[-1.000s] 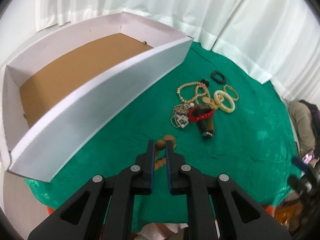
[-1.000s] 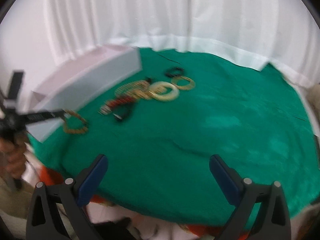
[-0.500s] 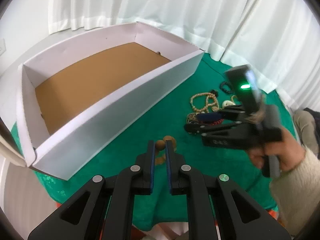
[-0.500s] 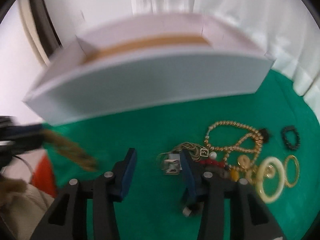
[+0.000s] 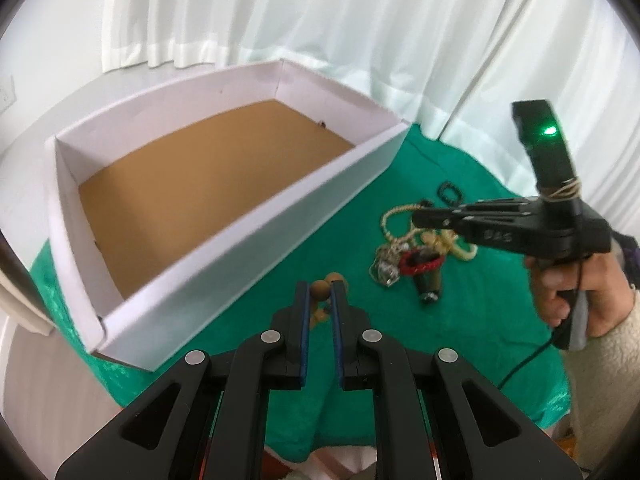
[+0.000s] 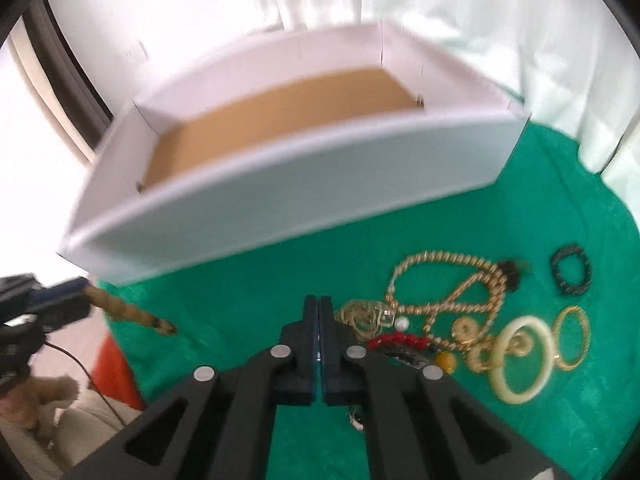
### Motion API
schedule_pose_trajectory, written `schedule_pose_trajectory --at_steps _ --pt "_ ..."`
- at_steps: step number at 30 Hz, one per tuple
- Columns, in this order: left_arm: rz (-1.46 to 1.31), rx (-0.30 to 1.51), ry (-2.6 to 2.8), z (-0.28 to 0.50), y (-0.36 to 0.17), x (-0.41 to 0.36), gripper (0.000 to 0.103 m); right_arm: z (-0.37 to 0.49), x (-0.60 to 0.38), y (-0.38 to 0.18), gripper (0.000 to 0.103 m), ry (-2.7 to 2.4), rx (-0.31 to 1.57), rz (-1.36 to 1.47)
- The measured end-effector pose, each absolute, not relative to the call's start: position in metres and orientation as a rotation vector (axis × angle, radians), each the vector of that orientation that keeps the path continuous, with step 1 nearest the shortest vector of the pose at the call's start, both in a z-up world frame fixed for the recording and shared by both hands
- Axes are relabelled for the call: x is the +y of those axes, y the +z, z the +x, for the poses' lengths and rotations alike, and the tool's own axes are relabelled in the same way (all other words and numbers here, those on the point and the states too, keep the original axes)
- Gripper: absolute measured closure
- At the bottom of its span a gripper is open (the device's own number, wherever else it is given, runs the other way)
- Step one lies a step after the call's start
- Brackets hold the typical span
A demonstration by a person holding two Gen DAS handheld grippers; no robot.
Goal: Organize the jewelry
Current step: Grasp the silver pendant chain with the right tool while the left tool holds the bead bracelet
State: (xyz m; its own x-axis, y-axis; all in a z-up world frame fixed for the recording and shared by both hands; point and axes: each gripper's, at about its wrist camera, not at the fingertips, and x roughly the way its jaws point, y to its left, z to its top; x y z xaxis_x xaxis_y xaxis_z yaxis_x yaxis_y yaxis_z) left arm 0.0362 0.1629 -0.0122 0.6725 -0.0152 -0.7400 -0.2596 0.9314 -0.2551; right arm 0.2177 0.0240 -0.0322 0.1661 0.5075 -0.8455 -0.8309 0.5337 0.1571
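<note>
Jewelry pile point(image 6: 452, 320): loose heap on the green cloth point(image 6: 520, 240), on the near right side of the box; nothing from it lies inside the box.
Box point(image 5: 256, 216): white walls, brown floor, open top; it stands on the cloth at the far left, its long white wall facing the heap.
Wooden bracelet point(image 5: 322, 292): brown beads, pinched in the left hand-held gripper, hanging just in front of the box's near wall, clear of the rim; in the right wrist view it trails down toward the cloth as a blurred brown strand.
Left hand-held gripper point(image 5: 320, 304): closed on the wooden bracelet, one bead showing between the blue pads, pointing down at the cloth beside the box's near wall.
Right hand-held gripper point(image 6: 319, 312): jaws have just been closing and now meet; nothing shows between them; it hangs above the left edge of the heap, right of the box's near wall.
Gold chain point(image 6: 448, 280): looped at the top of the heap, nearest the box.
Red beads point(image 6: 396, 340): short string just right of the right gripper's tips.
Cream bangle point(image 6: 522, 354): flat on the cloth, right end of the heap, thin gold bangle point(image 6: 574, 336) beside it.
Black bracelet point(image 6: 570, 274): alone, farther right, apart from the heap.
Hand point(image 5: 576, 292): grips the right gripper's handle, cream sleeve at the wrist.
Bench: covered by the cloth.
</note>
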Motion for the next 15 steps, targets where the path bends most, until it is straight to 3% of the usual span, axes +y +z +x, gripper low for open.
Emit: schedule_pose_trajectory --at_steps 4,6,11,15 --pt "-0.343 0.799 0.159 0.032 -0.001 0.165 0.095 0.215 0.032 -0.019 0.095 0.982 1.043 -0.364" --pt "-0.345 0.794 0.162 0.03 0.0 0.165 0.095 0.212 0.032 -0.035 0.054 0.934 1.092 -0.369" --pt "-0.343 0.815 0.164 0.03 -0.006 0.162 0.095 0.236 0.044 -0.098 0.057 0.794 1.248 -0.431" --pt "-0.347 0.839 0.17 0.034 -0.013 0.164 0.095 0.236 0.052 -0.111 0.083 0.759 1.258 -0.483"
